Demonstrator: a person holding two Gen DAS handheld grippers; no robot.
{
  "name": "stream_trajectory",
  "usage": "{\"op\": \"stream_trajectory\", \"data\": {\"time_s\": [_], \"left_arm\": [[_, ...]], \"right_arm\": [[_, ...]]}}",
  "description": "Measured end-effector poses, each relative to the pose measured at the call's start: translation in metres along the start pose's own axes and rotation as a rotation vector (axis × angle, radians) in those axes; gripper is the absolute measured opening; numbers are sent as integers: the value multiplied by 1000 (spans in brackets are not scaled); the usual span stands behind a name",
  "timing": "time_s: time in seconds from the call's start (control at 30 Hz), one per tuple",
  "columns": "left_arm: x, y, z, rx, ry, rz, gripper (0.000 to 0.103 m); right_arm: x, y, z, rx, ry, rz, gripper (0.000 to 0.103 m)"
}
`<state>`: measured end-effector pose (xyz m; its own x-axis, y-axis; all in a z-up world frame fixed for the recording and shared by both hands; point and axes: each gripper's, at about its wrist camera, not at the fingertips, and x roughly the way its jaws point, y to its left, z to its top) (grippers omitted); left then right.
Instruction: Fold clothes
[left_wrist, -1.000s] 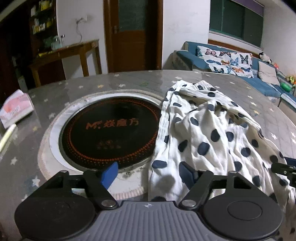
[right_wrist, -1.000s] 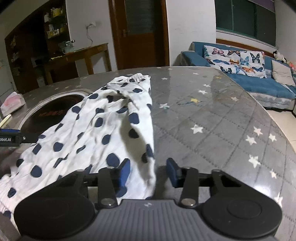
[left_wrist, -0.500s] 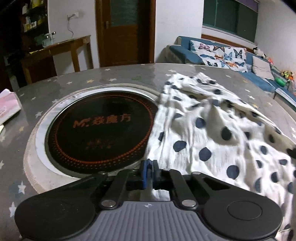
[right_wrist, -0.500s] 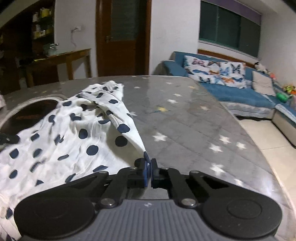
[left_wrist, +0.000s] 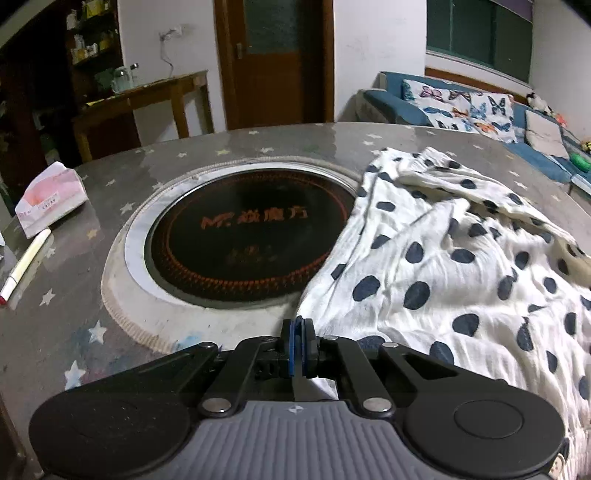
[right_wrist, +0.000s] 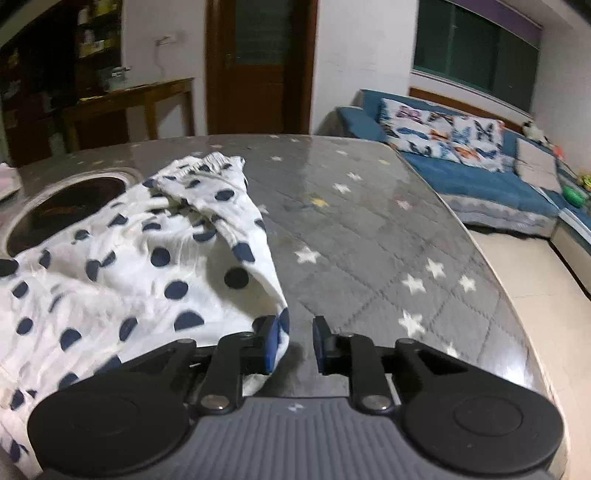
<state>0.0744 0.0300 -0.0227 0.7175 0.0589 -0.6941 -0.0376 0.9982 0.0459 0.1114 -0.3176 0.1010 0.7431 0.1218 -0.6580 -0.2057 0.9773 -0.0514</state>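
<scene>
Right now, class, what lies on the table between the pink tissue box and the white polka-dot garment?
In the left wrist view, the round black induction cooktop set into the grey star-patterned table lies between the pink tissue box and the white polka-dot garment.

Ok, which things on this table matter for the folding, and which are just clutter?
For the job:
white garment with navy polka dots
left gripper, shut on its near edge
right gripper, open

Lying about:
pink tissue pack
white marker pen
round black inset cooktop

Tissue box and pen near table's left edge; round cooktop set in table; blue sofa behind
</scene>
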Motion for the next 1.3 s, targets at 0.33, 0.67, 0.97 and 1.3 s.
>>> {"op": "stream_trajectory", "data": {"time_s": [0.33,0.67,0.97,1.3], "left_arm": [[-4,-11,28,18,-20,-57,33],[34,-37,55,87,29,-93,48],[56,-37,64,85,62,-74,52],[73,-47,87,98,47,-59,52]], "right_arm": [[32,66,82,-270,-65,163,28],[122,130,119,-427,4,242,30],[152,121,126,-426,-15,176,4],[136,28,145,-291,-74,-56,3]]}}
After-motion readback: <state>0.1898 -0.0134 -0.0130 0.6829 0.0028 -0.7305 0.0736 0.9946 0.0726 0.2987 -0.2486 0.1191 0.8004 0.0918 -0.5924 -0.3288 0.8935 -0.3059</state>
